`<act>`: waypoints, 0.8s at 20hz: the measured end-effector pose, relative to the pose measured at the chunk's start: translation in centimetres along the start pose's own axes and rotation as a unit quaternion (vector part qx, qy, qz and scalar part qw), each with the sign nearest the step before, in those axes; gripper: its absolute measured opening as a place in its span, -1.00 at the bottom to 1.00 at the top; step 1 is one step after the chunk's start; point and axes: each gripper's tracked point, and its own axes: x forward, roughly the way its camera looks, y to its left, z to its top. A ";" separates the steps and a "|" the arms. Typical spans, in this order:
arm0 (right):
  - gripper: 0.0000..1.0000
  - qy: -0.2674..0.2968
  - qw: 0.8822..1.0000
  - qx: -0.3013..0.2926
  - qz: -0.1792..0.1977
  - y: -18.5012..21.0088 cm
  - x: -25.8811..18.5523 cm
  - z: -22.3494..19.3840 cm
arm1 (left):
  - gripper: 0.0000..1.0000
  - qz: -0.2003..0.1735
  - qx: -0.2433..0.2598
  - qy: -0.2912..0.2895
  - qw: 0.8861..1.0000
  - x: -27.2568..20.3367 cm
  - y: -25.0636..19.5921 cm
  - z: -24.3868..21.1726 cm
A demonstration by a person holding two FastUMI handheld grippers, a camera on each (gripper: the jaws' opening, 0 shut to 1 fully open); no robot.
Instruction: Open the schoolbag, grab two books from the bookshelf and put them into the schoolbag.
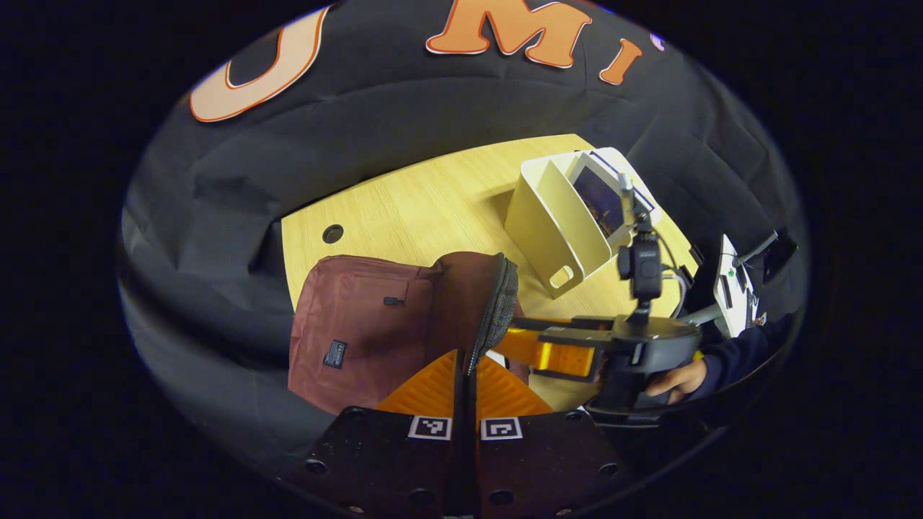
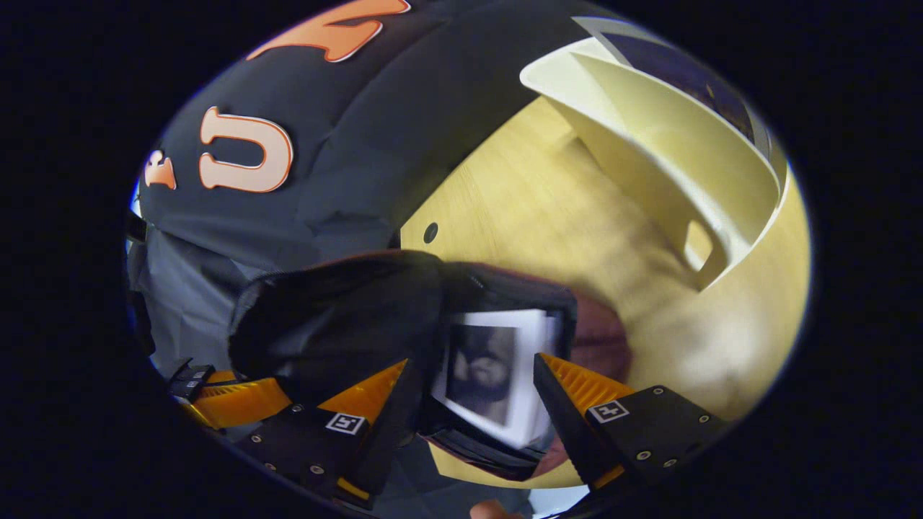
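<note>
Pale wooden tabletop (image 1: 433, 202) carried maroon fabric schoolbag (image 1: 360, 324) beside cream bookshelf (image 1: 555, 223); left gripper (image 1: 465, 375) pinched its flap (image 1: 497, 303), right gripper (image 2: 472, 382) spread around white book (image 2: 497, 375) inside; a slipped flap might jam it.

Left gripper view looks down from above the schoolbag (image 1: 360, 324), across the counter (image 1: 433, 202) toward the bookshelf (image 1: 562, 223), further off. Right gripper view sits low and close, right at the bag's mouth, bookshelf (image 2: 670, 158) looming beside. Both share schoolbag, counter and bookshelf.
</note>
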 end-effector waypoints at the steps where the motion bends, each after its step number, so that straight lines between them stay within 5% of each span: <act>1: 0.93 -0.010 1.000 -0.015 -0.005 -0.4 -0.9 1.0 | -0.98 0.001 0.002 0.000 1.000 0.2 -0.1 -0.1; 16: 0.94 -0.058 0.981 -0.161 -0.088 -4.3 -14.7 14.6 | -0.98 -0.001 0.008 0.005 1.000 1.3 -1.5 -1.4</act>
